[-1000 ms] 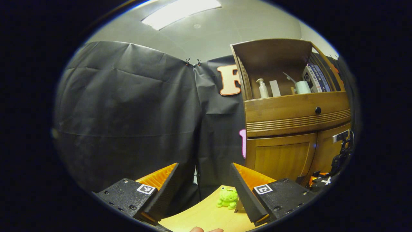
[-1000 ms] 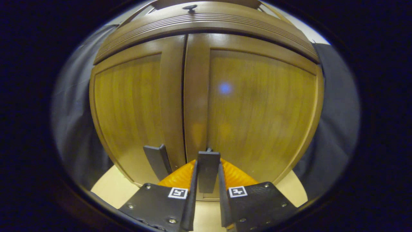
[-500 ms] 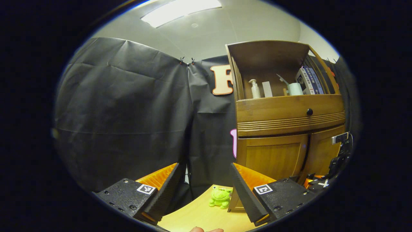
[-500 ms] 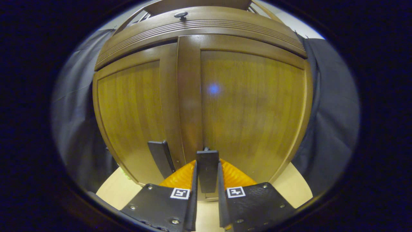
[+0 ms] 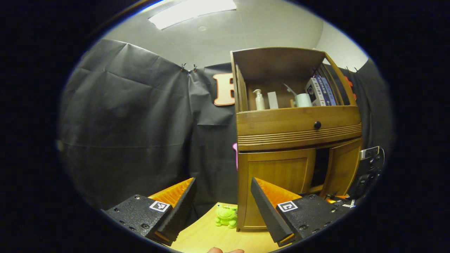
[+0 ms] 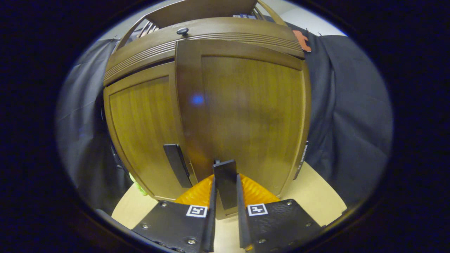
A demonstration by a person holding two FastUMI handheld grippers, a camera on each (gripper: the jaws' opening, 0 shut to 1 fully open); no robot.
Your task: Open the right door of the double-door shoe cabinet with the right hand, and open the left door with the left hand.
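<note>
One shoe cabinet (image 5: 299, 140) of brown wood stands on your desk (image 5: 211, 239), with two doors. Your right door (image 6: 246, 116) stands ajar, a dark gap showing beside it in the left gripper view; your left door (image 5: 277, 186) sits closed. Two flat dark handles show: your right gripper (image 6: 225, 211) has its fingers clamped on the right door's handle (image 6: 225, 182), while the left door's handle (image 6: 177, 165) stands free just beside. Your left gripper (image 5: 221, 207) hangs well short of the cabinet, fingers apart. One green frog toy (image 5: 225, 216) sits by the cabinet's foot.
</note>
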